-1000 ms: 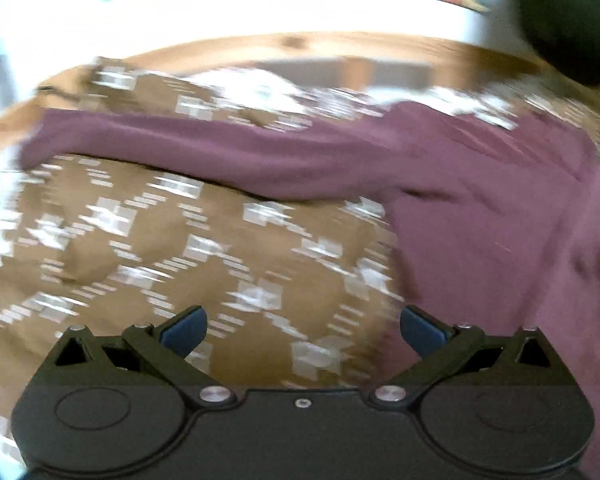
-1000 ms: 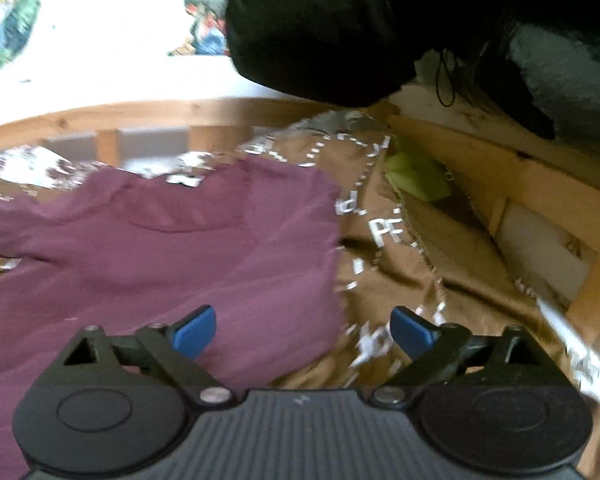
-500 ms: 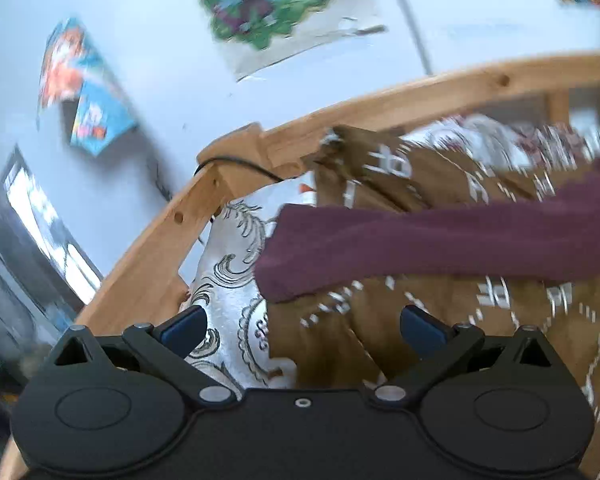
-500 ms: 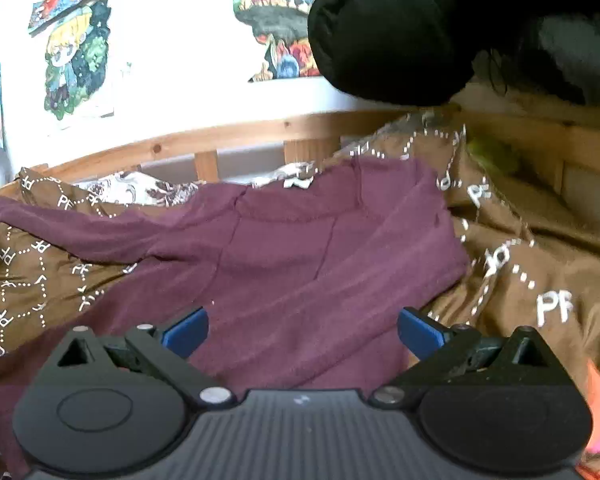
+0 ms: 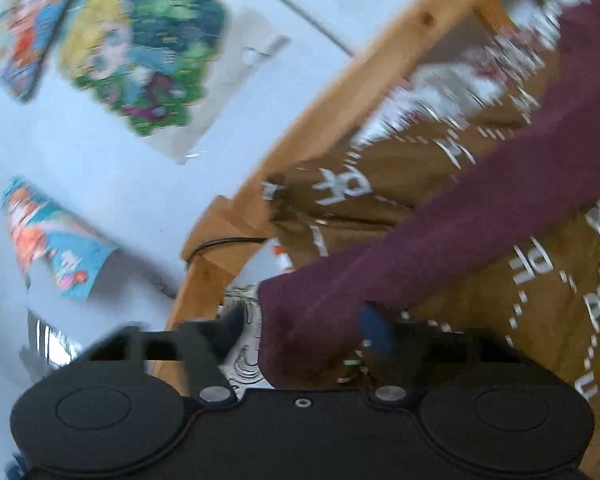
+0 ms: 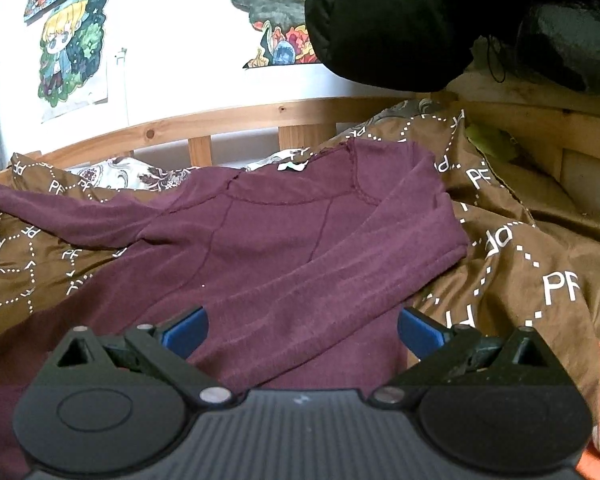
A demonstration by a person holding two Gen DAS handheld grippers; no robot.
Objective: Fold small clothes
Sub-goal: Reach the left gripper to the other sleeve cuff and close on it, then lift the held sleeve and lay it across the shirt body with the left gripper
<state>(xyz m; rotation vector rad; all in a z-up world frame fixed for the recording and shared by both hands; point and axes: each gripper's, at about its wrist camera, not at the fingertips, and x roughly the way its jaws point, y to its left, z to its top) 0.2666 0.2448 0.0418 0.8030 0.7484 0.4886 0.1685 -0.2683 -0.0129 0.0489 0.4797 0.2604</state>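
Garment: a maroon long-sleeved shirt (image 6: 284,248) lies spread flat on a brown bedspread (image 6: 548,264), filling the middle of the right wrist frame, neckline toward the top.
Left sleeve: it stretches out to the left edge of the right wrist frame; in the left wrist frame the sleeve (image 5: 440,240) runs from the upper right down to the bottom centre.
Right sleeve: it is folded across the body of the shirt, from the right shoulder down to the lower centre.
Left gripper (image 5: 304,332): its blue fingers stand close on both sides of the sleeve cuff; the frame is blurred, so I cannot tell if they are clamped.
Right gripper (image 6: 302,330): released, its fingers wide apart just above the shirt, holding nothing.
Surroundings: a wooden bed frame (image 6: 236,120) at the back, drawings (image 6: 72,52) on the white wall, a black cushion (image 6: 380,20) in the upper right.
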